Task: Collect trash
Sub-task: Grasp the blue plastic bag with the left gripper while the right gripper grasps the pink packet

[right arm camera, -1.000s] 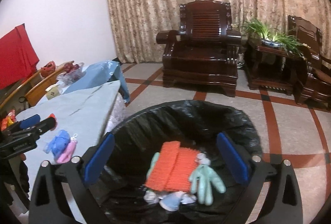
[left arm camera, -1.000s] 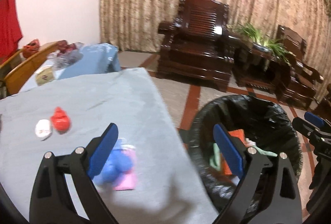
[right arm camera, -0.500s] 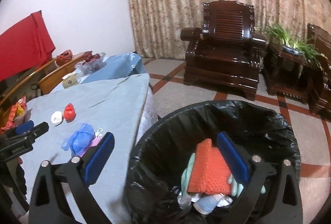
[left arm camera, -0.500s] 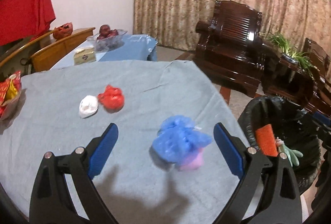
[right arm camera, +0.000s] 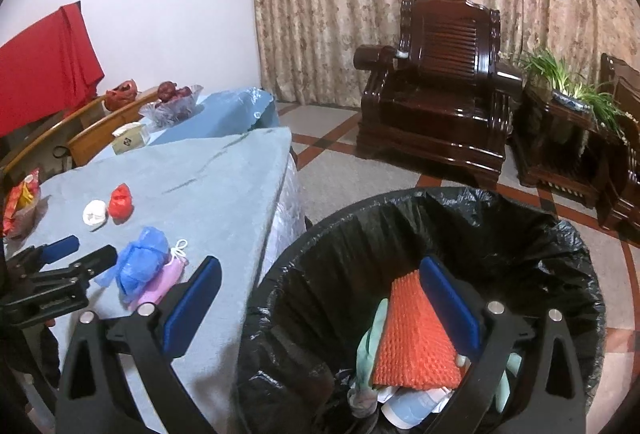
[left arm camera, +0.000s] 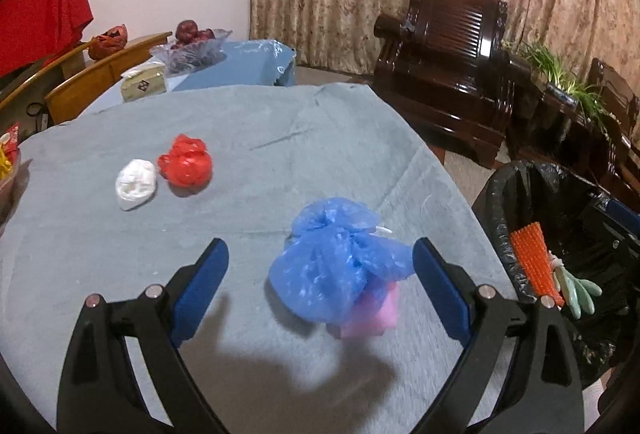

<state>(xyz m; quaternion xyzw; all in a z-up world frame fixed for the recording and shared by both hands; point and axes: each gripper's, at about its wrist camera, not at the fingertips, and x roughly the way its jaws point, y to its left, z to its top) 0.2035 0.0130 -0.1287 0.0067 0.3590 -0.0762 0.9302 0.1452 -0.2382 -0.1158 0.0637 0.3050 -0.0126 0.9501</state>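
Crumpled blue bag (left arm camera: 332, 266), knotted at the top, translucent and shiny, lying on a pink item (left arm camera: 372, 314) near the table (left arm camera: 100, 254) edge closest to the bin (right arm camera: 480, 234). Framed by the left gripper (left arm camera: 320, 282), jaws spread wide either side of the bag, right pad just beside it, contact unclear, nothing clamped. Farther back on the grey cloth, a red wad (left arm camera: 185, 165) touching a white wad (left arm camera: 136, 183). Beyond, a tissue box (left arm camera: 144, 85) and fruit bowl (left arm camera: 188, 49).

Right gripper (right arm camera: 320, 306) wide open too, empty, hanging over the near rim of the black-lined bin beside the table. Inside, an orange mesh piece (right arm camera: 416, 346) on pale green gloves (right arm camera: 368, 350). Behind, an armchair (right arm camera: 440, 93).
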